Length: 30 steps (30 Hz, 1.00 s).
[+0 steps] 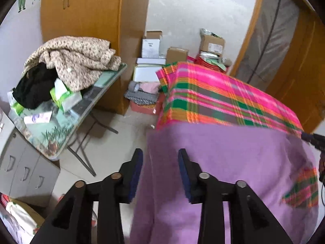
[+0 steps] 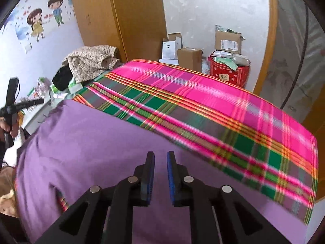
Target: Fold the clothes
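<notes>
The main risk, as I judge it, is that the purple garment (image 2: pixel 85 142) loses its flat lie: it is spread over the pink, green and orange plaid cloth (image 2: pixel 203 105), and its left edge reaches the rim of that surface, so a careless pull there could drag it off toward the floor or bunch the fold. A patch of plaid shows through near the garment's right side in the left wrist view, perhaps an opening or a turned-back part, which a finger could snag; I cannot tell which. The left hand-held gripper (image 1: pixel 160 152) has its jaws spread moderately, with the garment's left edge lying below and between them, yet the pads do not appear to press on cloth, so it holds nothing. The right hand-held gripper (image 2: pixel 160 154) has a narrow gap between its blue pads; purple cloth lies beneath them, not pinched. The garment sits directly under and ahead of both grippers, with bare plaid beyond it. Left of the left gripper stands a cluttered counter (image 1: pixel 97 95), well apart.
</notes>
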Each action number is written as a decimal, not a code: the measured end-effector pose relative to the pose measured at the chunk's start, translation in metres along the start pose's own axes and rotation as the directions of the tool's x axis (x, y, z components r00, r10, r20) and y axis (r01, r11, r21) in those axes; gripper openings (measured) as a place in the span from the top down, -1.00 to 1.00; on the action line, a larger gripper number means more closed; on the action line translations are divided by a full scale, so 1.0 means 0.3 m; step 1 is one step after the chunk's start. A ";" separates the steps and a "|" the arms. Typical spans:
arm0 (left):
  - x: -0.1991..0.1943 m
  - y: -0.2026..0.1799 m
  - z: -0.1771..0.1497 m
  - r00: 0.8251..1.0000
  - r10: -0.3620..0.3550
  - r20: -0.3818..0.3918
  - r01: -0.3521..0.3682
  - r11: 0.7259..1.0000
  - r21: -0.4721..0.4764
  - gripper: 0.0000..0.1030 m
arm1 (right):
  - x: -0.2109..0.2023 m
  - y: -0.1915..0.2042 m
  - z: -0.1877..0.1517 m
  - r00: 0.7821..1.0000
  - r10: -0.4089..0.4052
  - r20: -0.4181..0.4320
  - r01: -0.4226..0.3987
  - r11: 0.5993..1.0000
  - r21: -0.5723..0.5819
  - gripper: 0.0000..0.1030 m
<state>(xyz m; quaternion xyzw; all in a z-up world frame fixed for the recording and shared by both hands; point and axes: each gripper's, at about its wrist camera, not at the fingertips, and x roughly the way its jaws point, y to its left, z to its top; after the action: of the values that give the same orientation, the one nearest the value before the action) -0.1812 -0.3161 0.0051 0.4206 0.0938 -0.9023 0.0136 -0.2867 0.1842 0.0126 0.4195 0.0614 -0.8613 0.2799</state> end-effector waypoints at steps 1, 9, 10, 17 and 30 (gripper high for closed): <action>-0.002 -0.003 -0.032 1.000 -0.006 -0.019 0.006 1.000 0.004 0.12 | -0.025 -0.001 -0.021 1.000 0.009 0.007 -0.009 1.000 0.015 0.74; 0.033 -0.033 -0.253 0.992 0.064 -0.112 -0.053 0.994 0.092 0.09 | -0.188 0.050 -0.171 0.998 0.036 0.042 -0.038 0.999 0.032 0.71; 0.030 -0.040 -0.263 0.992 0.079 -0.097 -0.068 0.991 0.111 0.07 | -0.205 0.058 -0.185 0.998 0.036 0.046 -0.038 0.999 0.030 0.71; 0.024 -0.074 -0.279 0.988 0.138 -0.064 -0.128 0.982 0.138 0.40 | -0.278 0.090 -0.234 0.998 0.022 0.065 -0.024 0.999 0.024 0.71; 0.005 0.014 -0.261 0.965 0.259 -0.032 -0.255 0.962 0.097 1.00 | -0.362 0.037 -0.257 0.993 -0.036 0.115 0.027 0.997 0.077 0.71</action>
<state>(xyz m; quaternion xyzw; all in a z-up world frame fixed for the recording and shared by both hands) -0.1225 -0.3059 -0.0459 0.4492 -0.0029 -0.8867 0.1093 -0.1744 0.2481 0.0468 0.3780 0.0190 -0.8902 0.2534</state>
